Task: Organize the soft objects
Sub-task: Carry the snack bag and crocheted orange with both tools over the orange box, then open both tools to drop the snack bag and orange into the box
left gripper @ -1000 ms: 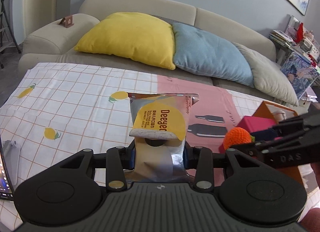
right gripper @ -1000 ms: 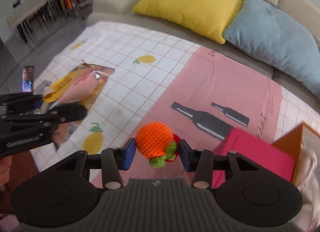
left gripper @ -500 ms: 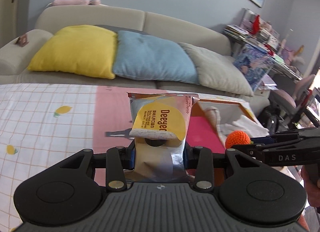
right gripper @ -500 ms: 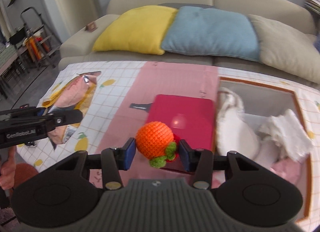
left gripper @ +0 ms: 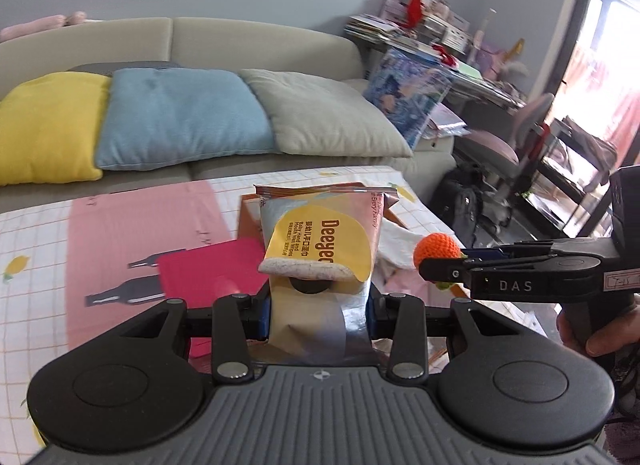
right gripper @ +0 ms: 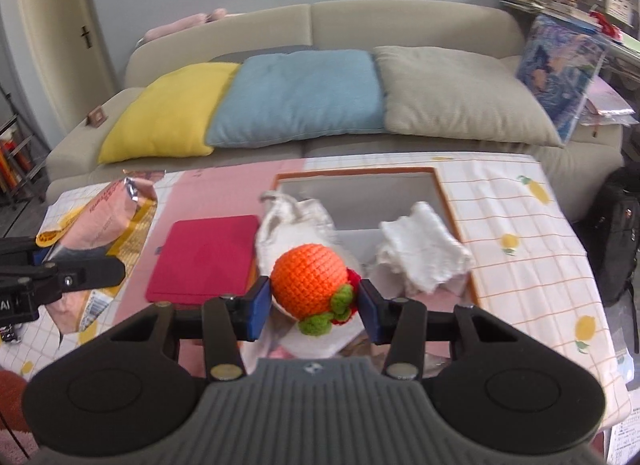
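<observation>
My left gripper [left gripper: 318, 311] is shut on a silver and yellow wet wipes pack [left gripper: 320, 249], held upright above the table. In the right wrist view the same pack [right gripper: 100, 233] and gripper [right gripper: 64, 277] sit at the left, over the checked cloth. My right gripper [right gripper: 312, 303] is shut on an orange crochet ball [right gripper: 308, 279] with green and red trim. It hangs over the near part of an orange-rimmed box [right gripper: 356, 172]. The box holds a white pouch [right gripper: 292, 221] and a white cloth [right gripper: 424, 249]. From the left wrist view the ball [left gripper: 436, 251] shows at the right gripper's tip [left gripper: 440, 269].
A magenta flat pad [right gripper: 204, 257] lies left of the box on the pink and checked tablecloth [right gripper: 520, 233]. Behind the table is a sofa [right gripper: 400, 21] with yellow, blue and beige cushions. A dark backpack [right gripper: 618, 233] sits on the floor at the right. A hand [left gripper: 596, 329] holds the right gripper.
Both grippers have swung to the right across the table, from over the checked cloth toward the box, each still holding its object. The box has come into full view.
</observation>
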A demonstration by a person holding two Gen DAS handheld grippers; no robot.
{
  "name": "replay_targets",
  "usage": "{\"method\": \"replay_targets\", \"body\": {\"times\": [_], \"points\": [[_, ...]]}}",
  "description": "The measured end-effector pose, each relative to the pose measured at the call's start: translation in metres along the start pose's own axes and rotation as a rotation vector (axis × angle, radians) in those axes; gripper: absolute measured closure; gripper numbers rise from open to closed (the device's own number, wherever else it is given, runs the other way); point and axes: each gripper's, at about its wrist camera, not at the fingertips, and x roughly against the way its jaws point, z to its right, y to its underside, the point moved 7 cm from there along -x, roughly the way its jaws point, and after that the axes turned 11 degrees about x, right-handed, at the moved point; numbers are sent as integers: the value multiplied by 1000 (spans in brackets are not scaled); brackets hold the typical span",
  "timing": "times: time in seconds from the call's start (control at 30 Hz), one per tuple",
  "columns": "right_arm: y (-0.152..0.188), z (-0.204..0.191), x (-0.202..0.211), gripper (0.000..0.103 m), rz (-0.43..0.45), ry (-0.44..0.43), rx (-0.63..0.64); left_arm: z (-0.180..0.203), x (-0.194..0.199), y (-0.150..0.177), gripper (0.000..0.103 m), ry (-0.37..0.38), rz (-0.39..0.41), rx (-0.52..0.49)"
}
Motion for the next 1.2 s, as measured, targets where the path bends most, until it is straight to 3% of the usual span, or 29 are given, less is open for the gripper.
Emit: {"method": "replay_targets", "body": {"times": [0.2,0.47,0.63,0.93,1.07,1.2], "points": [[15,43,-7,57,-20,94,-49,36,-34,-4,57,73,-71,-21],[29,76,-18,57,-61,110,-76,55,-83,-3,57,127,-183,-30],[40,81,-30,57,-112,81,-53,63,-109,8,57,86,-255,-78],[65,50,-56,57,-199,-19,31,56,-123,48,57,13,-433,-195],[72,47,-68,57,-249,-39,54,45,-131,53,57,-42,-462,-239],[73,49,-74,56,-285,-28,67,44,-133,54,55,-48,-468,-251]]}}
